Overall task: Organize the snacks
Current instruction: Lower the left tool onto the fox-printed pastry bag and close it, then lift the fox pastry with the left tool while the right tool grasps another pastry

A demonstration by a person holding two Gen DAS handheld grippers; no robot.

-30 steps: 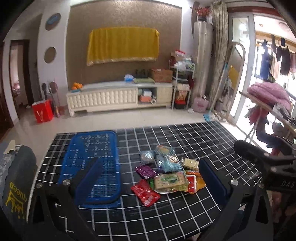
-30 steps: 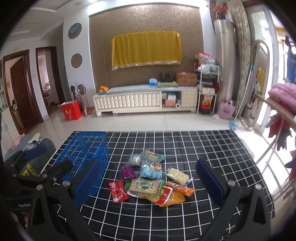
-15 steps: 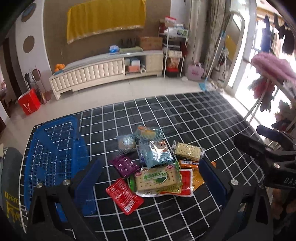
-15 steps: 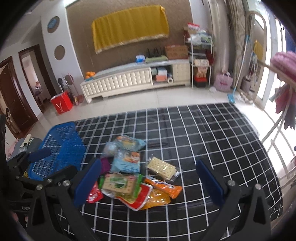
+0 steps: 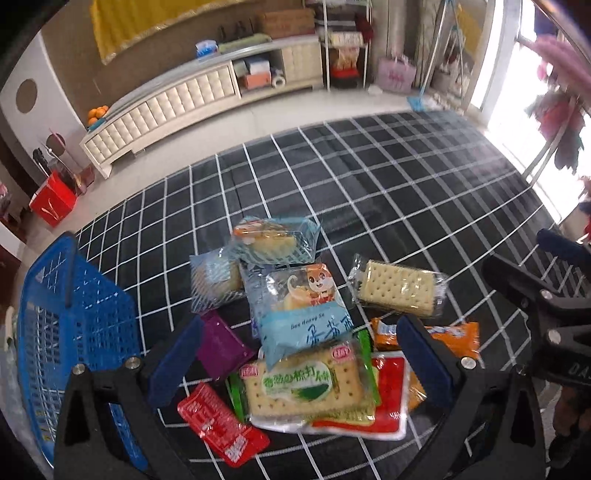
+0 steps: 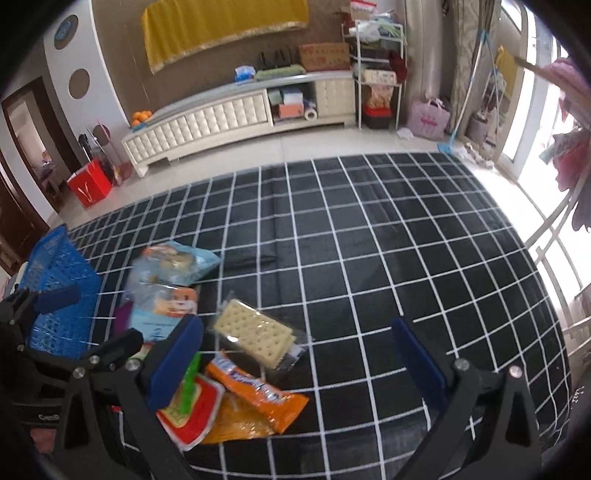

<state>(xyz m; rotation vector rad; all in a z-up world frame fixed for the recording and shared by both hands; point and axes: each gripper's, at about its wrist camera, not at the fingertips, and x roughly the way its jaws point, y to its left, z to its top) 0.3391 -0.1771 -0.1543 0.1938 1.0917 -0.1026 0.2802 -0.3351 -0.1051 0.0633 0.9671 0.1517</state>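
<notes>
A black cloth with a white grid (image 6: 369, 258) is covering the surface in front of me, wrinkling slightly near its middle, and beyond it pale floor tiles are running up to a long cream TV cabinet (image 6: 229, 118) with oranges (image 6: 141, 116) sitting on its left end and a yellow cloth (image 6: 221, 26) hanging on the brown wall above. A red paper bag (image 6: 89, 186) is standing on the floor to the left, and daylight is pouring in from the windows on the right. The snack pile (image 5: 303, 325) is lying near the middle of the cloth, packets overlapping: a pale blue packet with a cartoon squirrel (image 5: 306, 314) on top, a green-labelled cracker pack (image 5: 306, 387) below it, a clear-wrapped cracker pack (image 5: 397, 290) to the right, a purple sachet (image 5: 221, 347), a red sachet (image 5: 221, 424) and an orange packet (image 6: 258, 391). A blue plastic basket (image 5: 74, 332) is sitting just beside the pile on the left, lying empty as far as I can see. The left gripper (image 5: 299, 362) is hovering over the pile with its blue pads spread wide, gripping nothing. The right gripper (image 6: 295, 358) is hanging above the pile's right edge, likewise spread apart and empty.
</notes>
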